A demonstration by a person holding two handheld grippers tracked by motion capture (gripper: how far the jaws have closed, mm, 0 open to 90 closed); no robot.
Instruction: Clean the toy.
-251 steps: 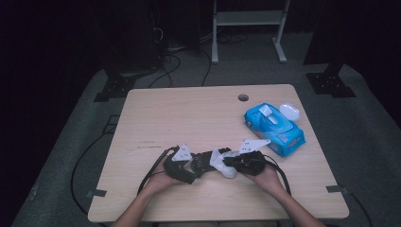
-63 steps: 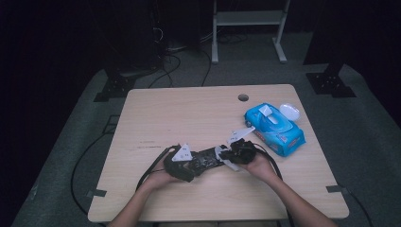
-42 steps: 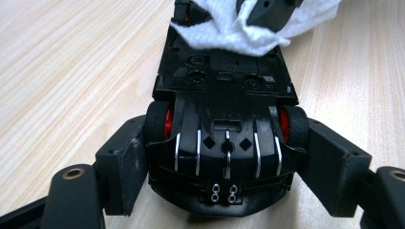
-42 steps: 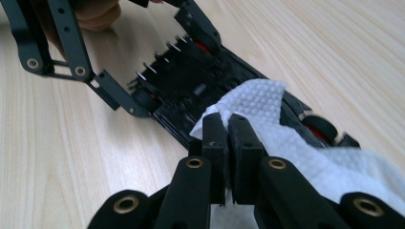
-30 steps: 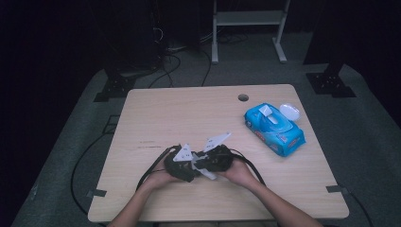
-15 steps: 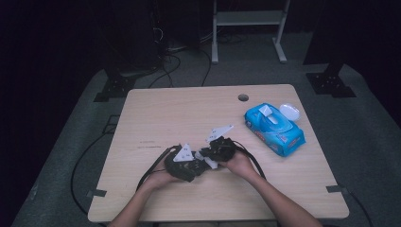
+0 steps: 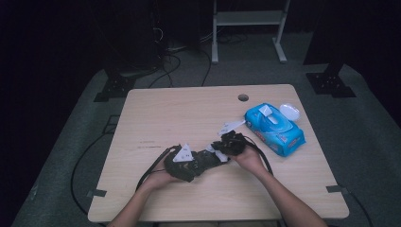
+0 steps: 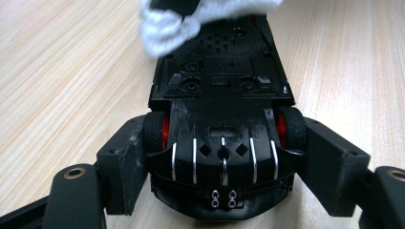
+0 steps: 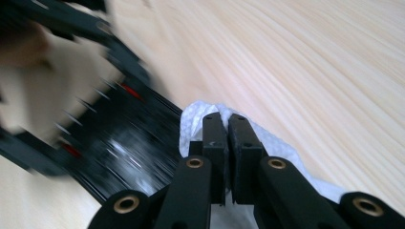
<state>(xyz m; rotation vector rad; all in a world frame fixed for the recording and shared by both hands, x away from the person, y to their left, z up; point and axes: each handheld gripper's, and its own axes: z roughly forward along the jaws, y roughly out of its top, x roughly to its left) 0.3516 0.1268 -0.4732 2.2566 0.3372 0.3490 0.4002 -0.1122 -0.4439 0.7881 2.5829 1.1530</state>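
While the upturned toy car (image 8: 222, 143) lies clamped across its rear wheels by the left gripper (image 8: 222, 191), its long axis runs straight away from those jaws. Over the far end, the right gripper (image 9: 223, 138), nearer the blue wipes pack (image 7: 274, 128), pinches a white wipe (image 9: 267, 143) against the underside, above the table (image 7: 165, 113).

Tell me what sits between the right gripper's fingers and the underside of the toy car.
A white wipe, pinched in the right gripper and lying against the toy car, as the right gripper view shows.
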